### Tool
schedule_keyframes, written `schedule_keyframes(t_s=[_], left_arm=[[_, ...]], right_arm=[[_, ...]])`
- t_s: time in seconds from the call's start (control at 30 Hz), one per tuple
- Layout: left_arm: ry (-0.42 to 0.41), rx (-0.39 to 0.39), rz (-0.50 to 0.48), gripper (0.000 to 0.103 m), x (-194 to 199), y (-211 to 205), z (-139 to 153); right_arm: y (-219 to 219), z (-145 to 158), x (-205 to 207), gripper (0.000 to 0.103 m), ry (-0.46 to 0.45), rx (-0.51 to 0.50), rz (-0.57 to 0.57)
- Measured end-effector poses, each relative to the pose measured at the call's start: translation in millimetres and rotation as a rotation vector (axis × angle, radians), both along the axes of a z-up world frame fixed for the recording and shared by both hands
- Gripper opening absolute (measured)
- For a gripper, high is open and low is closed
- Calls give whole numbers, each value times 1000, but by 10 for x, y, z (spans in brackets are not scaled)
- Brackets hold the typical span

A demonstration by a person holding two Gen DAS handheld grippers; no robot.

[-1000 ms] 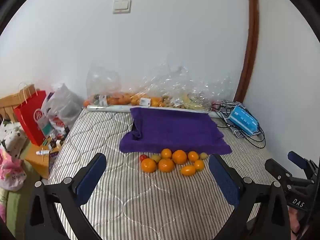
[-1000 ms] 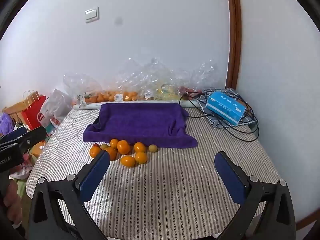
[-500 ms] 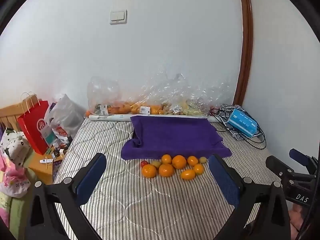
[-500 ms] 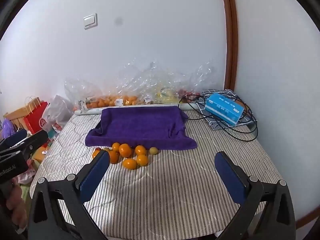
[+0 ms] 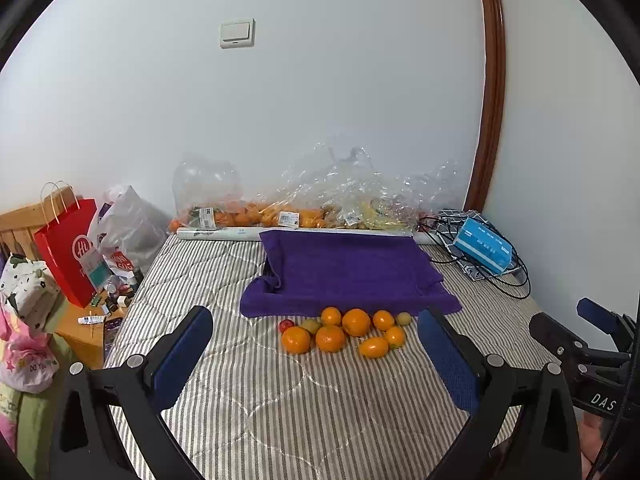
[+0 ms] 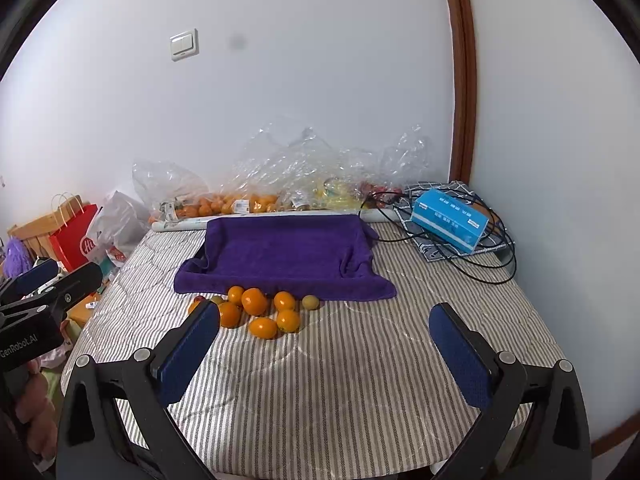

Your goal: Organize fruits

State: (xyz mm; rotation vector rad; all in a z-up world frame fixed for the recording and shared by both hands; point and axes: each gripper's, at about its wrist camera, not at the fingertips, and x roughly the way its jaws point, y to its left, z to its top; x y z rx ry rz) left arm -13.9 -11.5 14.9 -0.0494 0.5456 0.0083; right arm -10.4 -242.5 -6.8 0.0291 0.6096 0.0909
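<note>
Nothing sorted yet, by the look of it: fruits [image 5: 344, 330] heaped loose on the bed [image 5: 280, 420], touching the near edge of the towel [image 5: 344, 270], roughly midway between the bed's left and right edges. Towel bare, draped over something tray-like, probably the destination. More fruit in clear bags [image 5: 304, 204] along the far edge, against the wall. All picking and placing left to do.

Left gripper [image 5: 316, 352] held above the near part of the bed, jaws spread wide, nothing between them; heap straight ahead, framed between the pads but well short of contact. Right gripper [image 6: 328, 350] likewise wide apart and unloaded, heap [image 6: 262, 312] ahead and toward its left pad, apart from it. Blue box [image 6: 450, 218] and cables at the far right corner, clear of the work.
</note>
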Motion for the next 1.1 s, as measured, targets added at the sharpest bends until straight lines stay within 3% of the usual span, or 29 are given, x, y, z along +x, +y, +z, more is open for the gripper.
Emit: schedule_keyframes(t_s=[1.1], left_arm=[[-9,-17,-4,103,-53,2,-25]], right_arm=[[32,55,-101,103,-28,-7,14]])
